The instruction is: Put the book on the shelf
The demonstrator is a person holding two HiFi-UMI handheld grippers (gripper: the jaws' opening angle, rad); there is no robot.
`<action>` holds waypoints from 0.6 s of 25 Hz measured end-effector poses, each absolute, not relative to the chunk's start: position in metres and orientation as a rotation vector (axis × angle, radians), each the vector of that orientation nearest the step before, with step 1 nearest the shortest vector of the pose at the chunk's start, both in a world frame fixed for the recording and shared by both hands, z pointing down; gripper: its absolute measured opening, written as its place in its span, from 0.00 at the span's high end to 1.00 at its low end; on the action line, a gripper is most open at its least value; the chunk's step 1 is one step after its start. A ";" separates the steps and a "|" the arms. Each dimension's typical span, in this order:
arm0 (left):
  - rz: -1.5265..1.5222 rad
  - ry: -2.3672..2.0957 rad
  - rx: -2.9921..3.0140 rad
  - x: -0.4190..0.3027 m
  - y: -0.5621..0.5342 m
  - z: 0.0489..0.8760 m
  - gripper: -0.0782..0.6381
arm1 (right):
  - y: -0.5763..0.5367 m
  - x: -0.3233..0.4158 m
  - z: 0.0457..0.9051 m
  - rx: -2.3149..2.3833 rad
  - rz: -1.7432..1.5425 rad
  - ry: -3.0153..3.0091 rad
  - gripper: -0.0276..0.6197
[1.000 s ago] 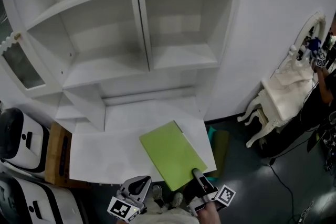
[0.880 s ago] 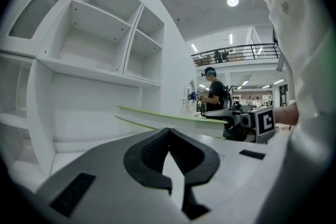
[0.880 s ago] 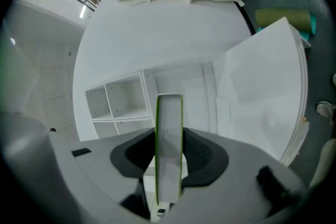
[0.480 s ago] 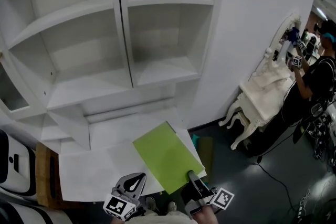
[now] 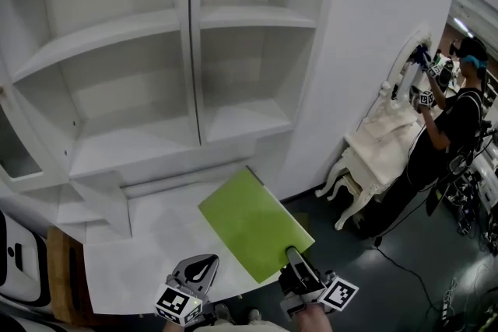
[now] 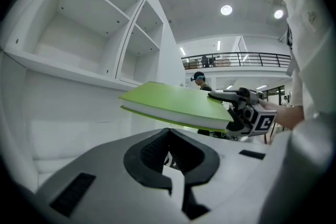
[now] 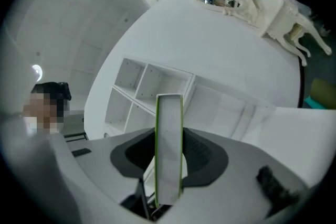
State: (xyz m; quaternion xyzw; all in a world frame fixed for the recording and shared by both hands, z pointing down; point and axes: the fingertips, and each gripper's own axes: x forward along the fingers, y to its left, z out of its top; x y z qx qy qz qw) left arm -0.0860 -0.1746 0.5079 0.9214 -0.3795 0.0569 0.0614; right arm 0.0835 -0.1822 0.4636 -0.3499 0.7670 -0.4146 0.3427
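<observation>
A thin lime-green book hangs flat over the white lower ledge of the white shelf unit. My right gripper is shut on the book's near corner. In the right gripper view the book's white page edge stands upright between the jaws, and the shelf compartments lie beyond it. My left gripper sits low on the left, shut and holding nothing. The left gripper view shows the book in the right gripper, above the left gripper. All shelf compartments are bare.
An ornate white side table stands to the right of the shelf, with a person working at it. A white machine and a wooden stand sit at the lower left. Dark floor lies on the right.
The book has risen a little off the ledge in my right gripper. The head view has swung up and right. My left gripper stays low and shut.
</observation>
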 end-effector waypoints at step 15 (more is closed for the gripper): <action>0.166 -1.042 2.856 -0.107 -0.200 0.493 0.88 | -0.194 0.075 0.392 -1.226 -0.540 2.233 0.73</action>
